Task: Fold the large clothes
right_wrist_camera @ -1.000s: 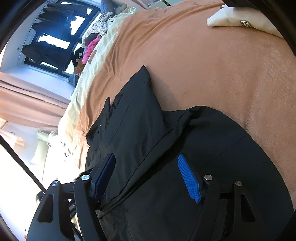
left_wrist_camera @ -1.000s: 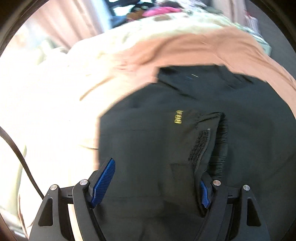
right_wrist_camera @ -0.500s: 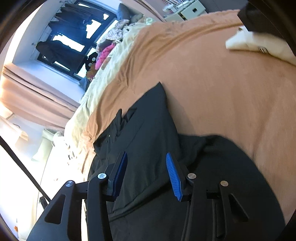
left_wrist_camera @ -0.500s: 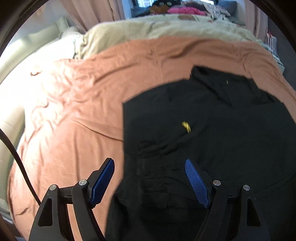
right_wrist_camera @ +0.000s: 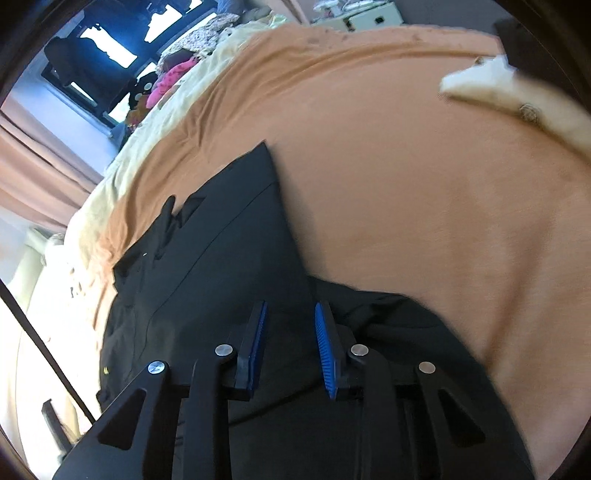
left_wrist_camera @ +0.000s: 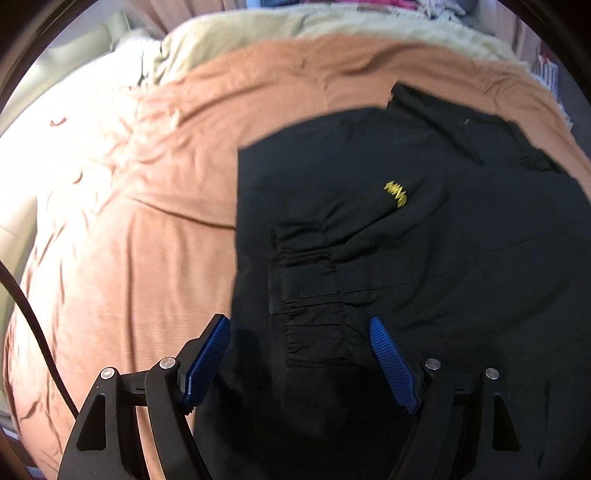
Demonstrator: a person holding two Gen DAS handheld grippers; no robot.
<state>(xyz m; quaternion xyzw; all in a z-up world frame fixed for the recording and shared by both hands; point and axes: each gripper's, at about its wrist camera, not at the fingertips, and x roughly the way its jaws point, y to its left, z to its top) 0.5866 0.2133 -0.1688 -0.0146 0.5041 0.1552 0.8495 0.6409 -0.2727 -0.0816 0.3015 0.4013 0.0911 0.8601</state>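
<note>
- Two blue-padded grippers over one black garment (left_wrist_camera: 424,240), spread flat on a bed.
- Left gripper (left_wrist_camera: 300,354): jaws wide apart, nothing pinched; gathered cuff (left_wrist_camera: 314,295) of a folded-in sleeve lying just between and beyond the pads, left pad about at the garment's left edge.
- Right gripper (right_wrist_camera: 289,343): jaws narrow, just been closing; black cloth between and under the pads, but cannot tell if really pinched or only close above it.
- Ahead of right gripper: a pointed corner of the garment reaching away over the orange sheet (right_wrist_camera: 424,221).
- Small yellow embroidered mark (left_wrist_camera: 396,192) on the cloth, well beyond left gripper.
- Garment on the orange sheet, bare sheet to the left in the left wrist view.
- Farther out: cream blanket (left_wrist_camera: 258,33) at the far edge, a pale folded item (right_wrist_camera: 491,88) at upper right in the right wrist view.
</note>
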